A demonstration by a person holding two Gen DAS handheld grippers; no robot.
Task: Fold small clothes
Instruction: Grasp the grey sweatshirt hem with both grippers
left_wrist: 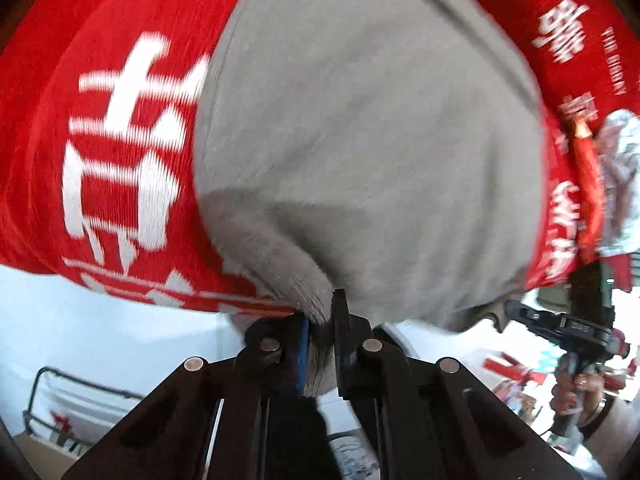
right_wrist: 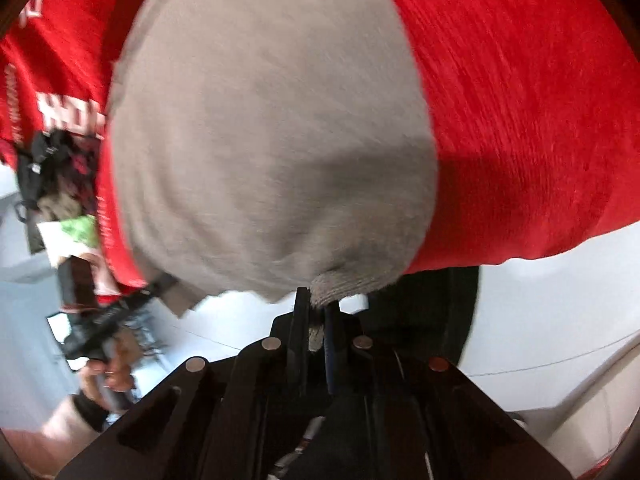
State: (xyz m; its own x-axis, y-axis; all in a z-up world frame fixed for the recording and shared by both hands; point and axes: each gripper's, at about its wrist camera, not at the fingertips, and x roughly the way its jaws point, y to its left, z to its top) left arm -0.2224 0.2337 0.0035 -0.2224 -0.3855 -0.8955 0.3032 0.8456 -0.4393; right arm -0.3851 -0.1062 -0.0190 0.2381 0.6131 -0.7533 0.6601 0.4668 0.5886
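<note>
A small grey garment [left_wrist: 360, 140] lies spread over a red cloth with white characters [left_wrist: 120, 140]. My left gripper [left_wrist: 322, 320] is shut on a ribbed grey corner of it, close at the lower middle of the left wrist view. In the right wrist view the same grey garment [right_wrist: 264, 140] fills the centre, and my right gripper [right_wrist: 318, 312] is shut on another ribbed corner. The right gripper and the hand holding it also show at the right edge of the left wrist view [left_wrist: 560, 320]. Both views are blurred.
The red cloth [right_wrist: 520, 120] covers the surface and ends at an edge below each gripper. A pile of patterned clothes [left_wrist: 620, 184] lies at the right. A metal rack [left_wrist: 60, 408] stands low on the left. White floor [right_wrist: 540, 312] lies beyond the edge.
</note>
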